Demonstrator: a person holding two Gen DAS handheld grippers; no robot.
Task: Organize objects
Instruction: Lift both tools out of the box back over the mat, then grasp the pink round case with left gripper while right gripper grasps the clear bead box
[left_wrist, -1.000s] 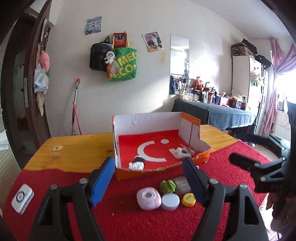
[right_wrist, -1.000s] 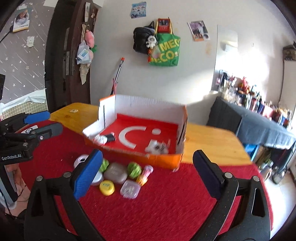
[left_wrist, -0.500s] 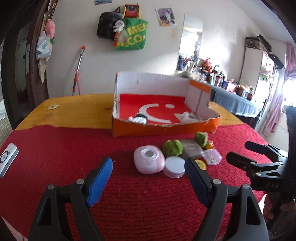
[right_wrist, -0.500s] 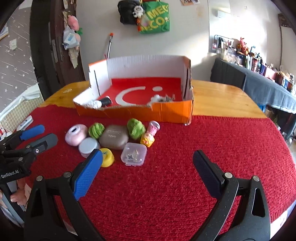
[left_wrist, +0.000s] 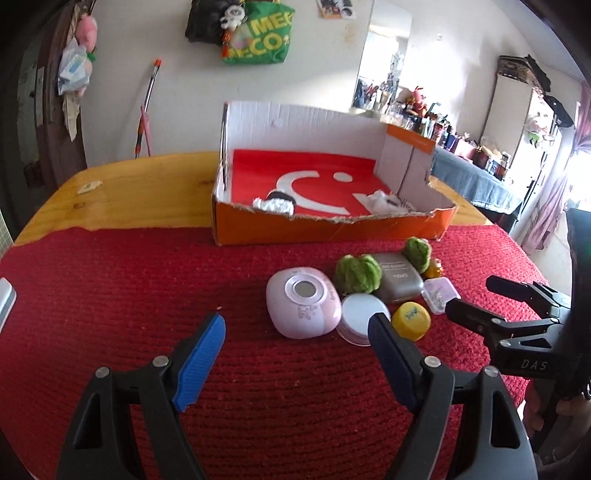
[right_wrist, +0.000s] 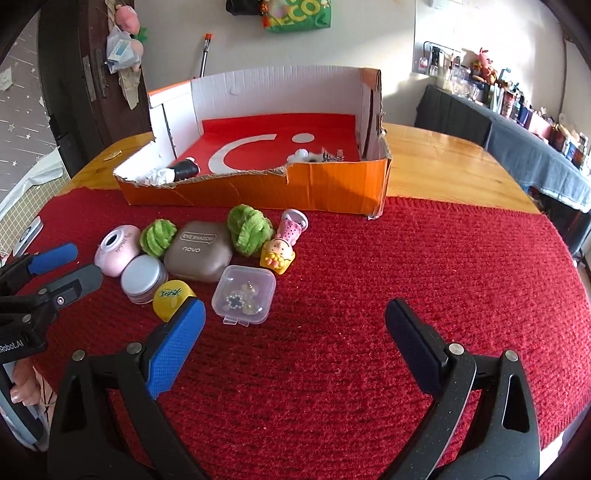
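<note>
Both grippers have come down closer to the red cloth (right_wrist: 406, 258), so the clutter looks larger than a second ago. The left gripper (left_wrist: 295, 354) and right gripper (right_wrist: 295, 332) are spread wide, empty. An orange cardboard box (right_wrist: 258, 188) stands beyond the cluster. The pink case (left_wrist: 301, 301) lies just ahead of the left gripper; the clear plastic box (right_wrist: 244, 294) just beyond the right gripper's left pad.

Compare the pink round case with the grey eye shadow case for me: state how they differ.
The pink case is rounded like a pebble with a circular window on top; the grey eye shadow case is a squarish, flatter block with printed lettering. The pink case lies at the left end of the cluster; the grey case sits mid-cluster between two green pom-poms. Both are closed and rest on the red cloth, outside the box.
</note>
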